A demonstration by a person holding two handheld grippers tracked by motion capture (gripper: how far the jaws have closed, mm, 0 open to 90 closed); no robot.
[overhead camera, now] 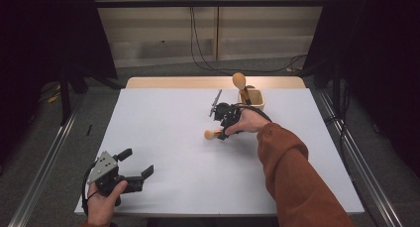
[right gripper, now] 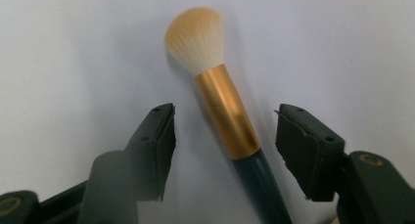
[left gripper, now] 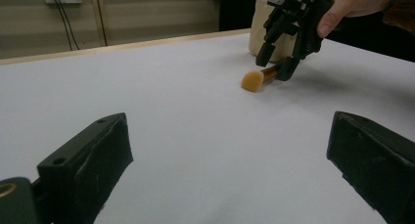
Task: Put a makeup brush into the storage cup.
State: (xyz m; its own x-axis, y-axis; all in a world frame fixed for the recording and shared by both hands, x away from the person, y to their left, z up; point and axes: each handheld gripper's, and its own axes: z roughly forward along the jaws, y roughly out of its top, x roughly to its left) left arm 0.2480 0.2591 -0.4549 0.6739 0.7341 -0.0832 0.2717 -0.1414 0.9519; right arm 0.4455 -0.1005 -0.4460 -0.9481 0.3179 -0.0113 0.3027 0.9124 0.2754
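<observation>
Your right tool [right gripper: 222,150] straddling the makeup brush [right gripper: 222,106] on the white desk [overhead camera: 173,138], pads not yet touching, your left tool [overhead camera: 136,165] released, resting near the desk's edge.

A white table [overhead camera: 163,138] with a pale wooden far edge carries the things. A makeup brush [overhead camera: 214,134] lies flat on it right of centre, its tan bristles pointing left. Near the far edge stands a small beige box [overhead camera: 257,102] holding another brush [overhead camera: 240,83], with a thin dark tool [overhead camera: 216,101] lying just left of it.
</observation>
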